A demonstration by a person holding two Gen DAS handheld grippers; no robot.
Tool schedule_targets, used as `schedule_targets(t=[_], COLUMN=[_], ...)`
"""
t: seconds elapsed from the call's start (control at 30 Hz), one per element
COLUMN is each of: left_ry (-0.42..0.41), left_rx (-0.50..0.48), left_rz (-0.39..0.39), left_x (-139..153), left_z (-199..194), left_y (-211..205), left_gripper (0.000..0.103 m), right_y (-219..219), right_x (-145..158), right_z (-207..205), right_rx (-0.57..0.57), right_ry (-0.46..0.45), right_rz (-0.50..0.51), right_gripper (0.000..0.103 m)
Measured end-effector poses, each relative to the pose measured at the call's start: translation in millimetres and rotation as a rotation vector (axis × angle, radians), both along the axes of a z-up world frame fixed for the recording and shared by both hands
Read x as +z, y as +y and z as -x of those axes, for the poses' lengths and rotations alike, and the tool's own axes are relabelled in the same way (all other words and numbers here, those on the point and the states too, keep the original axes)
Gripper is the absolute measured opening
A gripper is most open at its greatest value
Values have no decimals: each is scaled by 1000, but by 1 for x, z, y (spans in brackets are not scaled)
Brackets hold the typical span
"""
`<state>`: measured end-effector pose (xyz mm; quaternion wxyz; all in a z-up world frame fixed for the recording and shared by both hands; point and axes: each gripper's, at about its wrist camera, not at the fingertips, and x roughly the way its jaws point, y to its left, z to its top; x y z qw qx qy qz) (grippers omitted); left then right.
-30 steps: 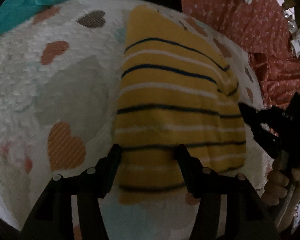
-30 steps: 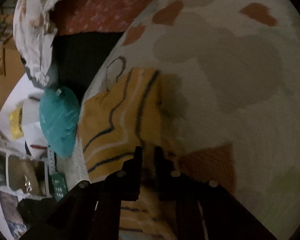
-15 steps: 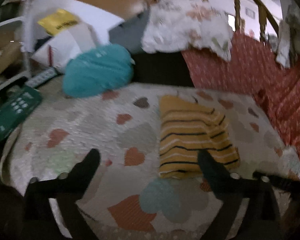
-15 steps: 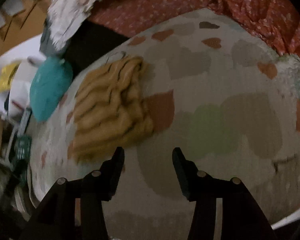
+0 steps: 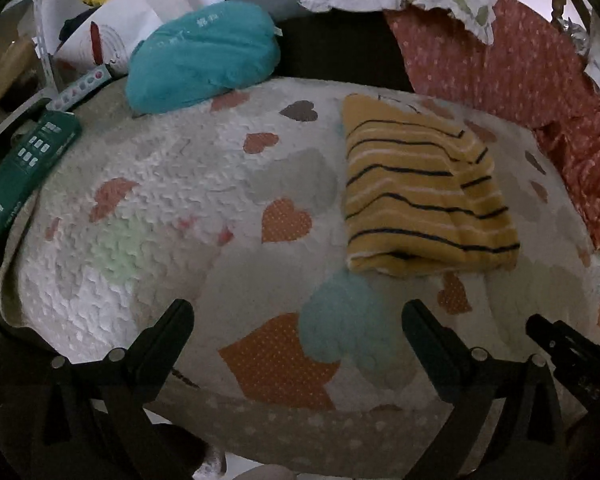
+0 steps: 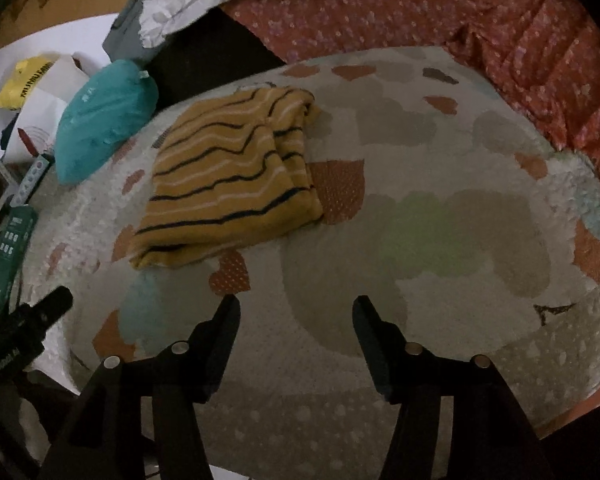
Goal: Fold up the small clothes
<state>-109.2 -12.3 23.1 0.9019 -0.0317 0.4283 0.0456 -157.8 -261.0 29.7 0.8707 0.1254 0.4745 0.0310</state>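
Left hand-held gripper [image 5: 296, 318] spread, folded striped garment [image 5: 424, 192] apart, undersides hidden

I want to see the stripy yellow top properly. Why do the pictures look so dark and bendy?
Left wrist view: dim room light, fisheye lens curving the heart blanket; the yellow striped top is sharp. Right wrist view: dimmer, black corners, the top is readable.
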Motion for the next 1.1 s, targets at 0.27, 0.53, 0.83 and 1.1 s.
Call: schedule_targets(t=[0.27, 0.53, 0.83, 1.1], left_ry=[45, 92, 117, 128], left_rx=[-42, -61, -51, -60], left_rz=[11, 49, 72, 78], left_x=[-12, -20, -23, -24], left_z=[-4, -7, -7, -7], left_y=[-9, -13, -11, -12], left_gripper=[103, 103, 103, 103], right_y=[-3, 6, 6, 11], right_x=[-17, -21, -23, -24], right_z=[-14, -15, -16, -15], right_rx=[-47, -18, -15, 6], right_ry=[58, 63, 72, 66], right_rz=[-30, 7, 15, 42], right_gripper=[66, 67, 68, 69])
